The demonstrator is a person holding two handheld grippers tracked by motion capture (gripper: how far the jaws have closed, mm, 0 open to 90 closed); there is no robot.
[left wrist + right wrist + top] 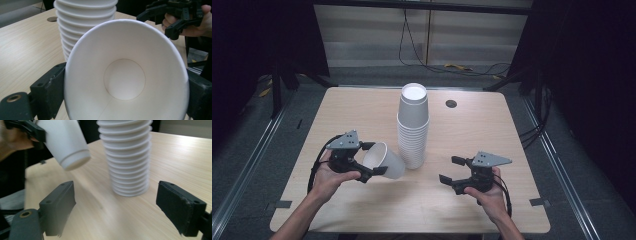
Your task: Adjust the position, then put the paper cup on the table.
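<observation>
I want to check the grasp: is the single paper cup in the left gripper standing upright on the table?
No, the single cup is tilted on its side in the left gripper, its base lifted off the table.

Single cup (125, 75): in the left gripper view its lower rim runs off the bottom edge; in the right gripper view its mouth end is cut by the top edge, and its base is smeared.
Cup stack (127, 157): its top is cut off by the upper edge in both gripper views; the single cup hides its right side in the left gripper view.
Left gripper (368, 159): in its own view the cup covers the inner faces of both jaws, and the right jaw is clipped by the frame edge.
Right gripper (116, 205): its jaw bases leave the bottom edge of its own view.
Left hand (11, 141): blurred, cut off at the picture's left edge.
Table hole (451, 104): too small to tell what sits in it.
</observation>
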